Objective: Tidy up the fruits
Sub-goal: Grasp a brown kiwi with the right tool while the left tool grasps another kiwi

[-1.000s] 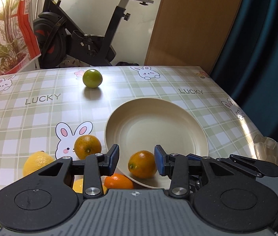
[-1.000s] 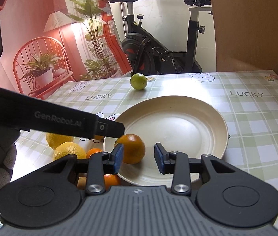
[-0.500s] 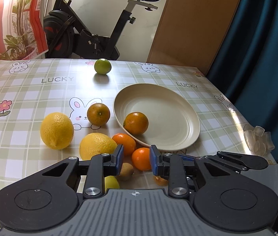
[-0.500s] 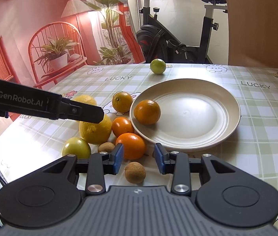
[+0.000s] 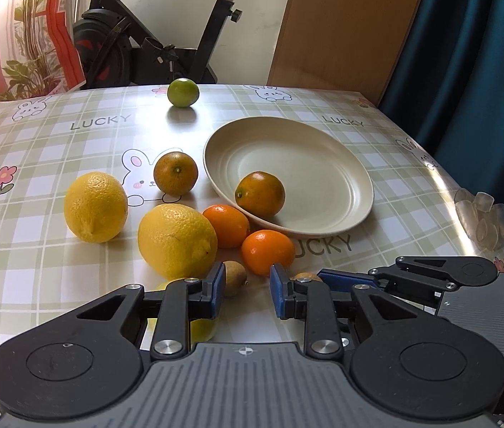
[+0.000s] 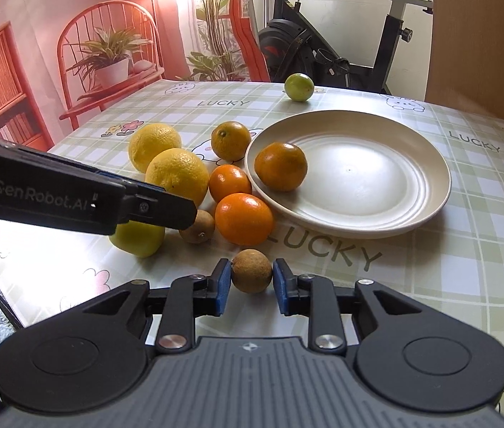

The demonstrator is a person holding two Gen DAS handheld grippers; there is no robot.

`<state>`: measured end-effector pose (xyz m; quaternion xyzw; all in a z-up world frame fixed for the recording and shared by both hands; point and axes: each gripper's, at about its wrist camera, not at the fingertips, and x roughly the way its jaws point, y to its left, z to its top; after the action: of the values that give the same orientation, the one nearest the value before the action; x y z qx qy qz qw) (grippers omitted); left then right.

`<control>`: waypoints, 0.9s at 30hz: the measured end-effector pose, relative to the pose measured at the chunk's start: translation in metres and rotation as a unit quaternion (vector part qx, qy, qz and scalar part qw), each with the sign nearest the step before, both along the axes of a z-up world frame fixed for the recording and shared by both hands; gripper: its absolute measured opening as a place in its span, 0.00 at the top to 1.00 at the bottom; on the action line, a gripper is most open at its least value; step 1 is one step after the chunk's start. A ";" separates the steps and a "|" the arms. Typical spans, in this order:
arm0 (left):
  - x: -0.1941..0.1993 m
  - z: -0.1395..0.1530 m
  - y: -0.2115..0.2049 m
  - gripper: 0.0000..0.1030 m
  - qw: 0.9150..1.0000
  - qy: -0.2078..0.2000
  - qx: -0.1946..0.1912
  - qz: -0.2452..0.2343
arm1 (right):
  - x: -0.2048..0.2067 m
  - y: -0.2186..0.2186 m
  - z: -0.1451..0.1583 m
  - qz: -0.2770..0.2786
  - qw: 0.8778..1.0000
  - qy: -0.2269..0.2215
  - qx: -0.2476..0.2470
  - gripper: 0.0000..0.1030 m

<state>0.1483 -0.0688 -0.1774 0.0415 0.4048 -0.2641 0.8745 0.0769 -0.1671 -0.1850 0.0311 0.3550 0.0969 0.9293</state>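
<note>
Fruit lies clustered on the checked tabletop [image 6: 466,249] beside a cream round plate [image 6: 412,214] holding one orange [image 6: 280,171], right claw [image 6: 252,287] clamped on a small brown round fruit [image 6: 252,275], left claw [image 5: 244,290] shut, empty.

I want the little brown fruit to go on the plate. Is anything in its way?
Nothing visible does. The right gripper is closing its jaws around the little brown fruit, and bare tablecloth lies between it and the plate's near rim.

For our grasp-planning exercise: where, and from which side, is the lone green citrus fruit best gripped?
Probably across the widest middle of the green citrus fruit, coming from the near side. It is round, so any opposite sides serve, and it stands alone on the tablecloth, leaving room all round.
</note>
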 end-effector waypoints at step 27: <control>0.013 -0.012 -0.020 0.72 0.996 -0.035 0.060 -0.062 | -0.003 -0.022 -0.002 -0.029 0.999 -0.005 0.030 0.73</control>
<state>0.1617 -0.0884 -0.1894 0.1276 0.3854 -0.2914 0.8662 0.0740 -0.1887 -0.1867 0.0686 0.3458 0.0810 0.9323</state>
